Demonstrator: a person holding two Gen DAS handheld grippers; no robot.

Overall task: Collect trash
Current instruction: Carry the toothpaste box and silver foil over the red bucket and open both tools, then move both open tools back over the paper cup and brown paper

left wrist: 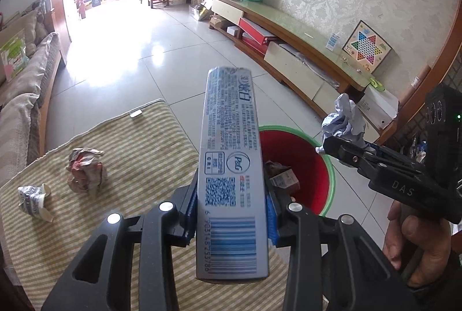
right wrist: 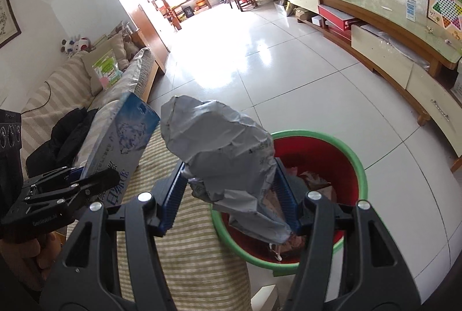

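Both tools are loaded. Left tool [left wrist: 232,212] is clamped on a long grey carton [left wrist: 231,166], its blue pads pressing the carton's two sides, with the carton sticking out forward over the edge of the striped surface [left wrist: 138,166] toward the bin [left wrist: 329,166]. Right tool [right wrist: 231,195] is clamped on a crumpled grey bag [right wrist: 222,155], held above the near rim of the same red bin with the green lip.

As for progress: some scraps already lie in the bin's bottom, so part of the collecting looks done. The two pieces in hand are near the bin but not yet released; the bag hangs roughly over the opening, while the carton appears to sit over the surface edge and the rim, so it probably needs to travel a little further before letting go.

Still left on the striped cloth are a crumpled wad [left wrist: 85,172] of printed paper and, just beside it toward the left, a smaller crushed wrapper [left wrist: 33,198]. Those two would need another trip once both tools are free.
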